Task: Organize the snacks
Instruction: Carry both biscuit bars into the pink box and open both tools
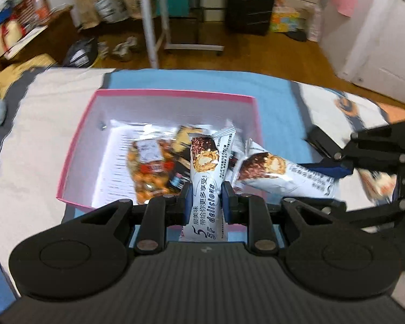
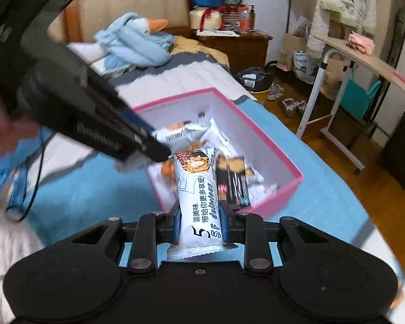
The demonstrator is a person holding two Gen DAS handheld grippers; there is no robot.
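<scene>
A pink box point(image 1: 75, 145) with a white inside sits on a blue cloth on the bed; it also shows in the right wrist view point(image 2: 278, 148). Several snack packets point(image 1: 151, 167) lie in it. My left gripper point(image 1: 205, 202) is shut on a white "5F delicious" snack bar point(image 1: 203, 178), held over the box's near edge. My right gripper point(image 2: 199, 224) is shut on a second white snack bar point(image 2: 195, 197), over the box's near corner. In the left wrist view the right gripper point(image 1: 334, 166) enters from the right with its bar point(image 1: 283, 175). The left gripper point(image 2: 154, 145) crosses the right wrist view.
The blue cloth point(image 1: 278, 102) lies on a white and grey bedcover point(image 1: 46, 100). A light blue plush toy point(image 2: 137, 46) lies near the headboard. Beyond the bed are a wooden floor, a white-legged side table point(image 2: 337, 86), bags, shoes point(image 1: 124, 48) and a black drawer unit point(image 1: 251, 2).
</scene>
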